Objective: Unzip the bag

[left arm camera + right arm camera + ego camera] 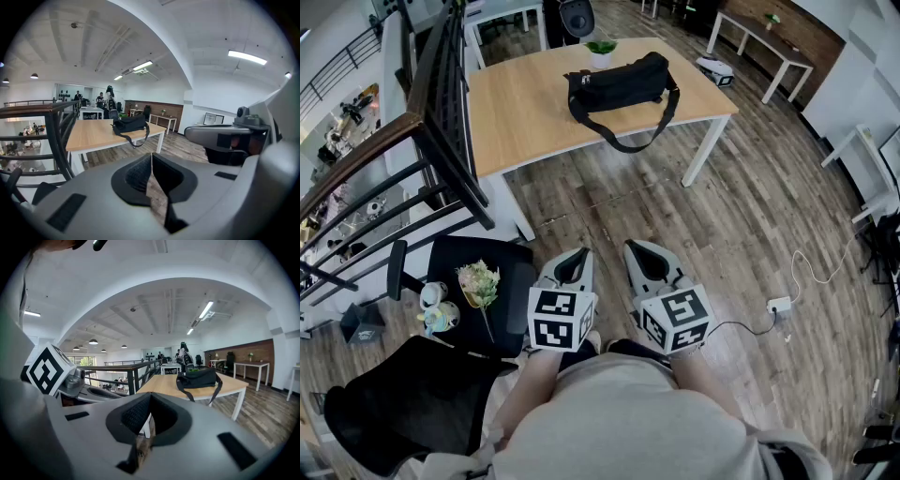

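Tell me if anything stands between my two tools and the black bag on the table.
Nothing visible does. Only bare wood floor lies between the left tool, the right tool and the table that carries the black bag. The chair with the flowers sits off to the left.

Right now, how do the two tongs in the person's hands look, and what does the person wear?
Both are light grey shells with black ribbed pads inside. The left tongs and the right tongs each carry a white cube with black square markers at the rear. The person wears a pale beige-grey top.
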A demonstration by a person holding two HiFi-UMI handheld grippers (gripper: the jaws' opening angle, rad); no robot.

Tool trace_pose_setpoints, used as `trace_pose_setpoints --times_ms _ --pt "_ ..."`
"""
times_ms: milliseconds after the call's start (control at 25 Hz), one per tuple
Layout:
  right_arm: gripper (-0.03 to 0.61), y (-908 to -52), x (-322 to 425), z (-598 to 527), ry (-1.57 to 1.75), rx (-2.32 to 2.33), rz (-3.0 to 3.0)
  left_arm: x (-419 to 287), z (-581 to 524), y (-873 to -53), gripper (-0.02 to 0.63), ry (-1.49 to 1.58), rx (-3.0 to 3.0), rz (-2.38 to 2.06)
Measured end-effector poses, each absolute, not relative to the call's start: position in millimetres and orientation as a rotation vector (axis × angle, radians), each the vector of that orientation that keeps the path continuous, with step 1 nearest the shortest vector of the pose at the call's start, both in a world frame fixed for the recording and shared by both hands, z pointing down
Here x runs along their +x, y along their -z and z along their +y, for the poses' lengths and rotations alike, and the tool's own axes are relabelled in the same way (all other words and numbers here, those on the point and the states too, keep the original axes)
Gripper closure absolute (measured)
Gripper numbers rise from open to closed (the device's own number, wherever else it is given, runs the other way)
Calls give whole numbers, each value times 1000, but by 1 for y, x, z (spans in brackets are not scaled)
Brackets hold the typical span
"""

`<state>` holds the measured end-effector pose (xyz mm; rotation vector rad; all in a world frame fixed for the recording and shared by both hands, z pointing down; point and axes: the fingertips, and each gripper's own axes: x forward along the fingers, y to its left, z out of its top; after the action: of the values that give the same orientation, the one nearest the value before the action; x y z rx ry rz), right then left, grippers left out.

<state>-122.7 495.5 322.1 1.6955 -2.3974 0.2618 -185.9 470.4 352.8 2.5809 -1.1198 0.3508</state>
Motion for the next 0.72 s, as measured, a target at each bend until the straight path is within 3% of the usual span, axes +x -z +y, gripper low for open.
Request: trace_pose_setpoints --times_ms 720 --pt "571 -335 -129 482 -292 1727 -2379 -188 453 -351 588 -275 2665 -972"
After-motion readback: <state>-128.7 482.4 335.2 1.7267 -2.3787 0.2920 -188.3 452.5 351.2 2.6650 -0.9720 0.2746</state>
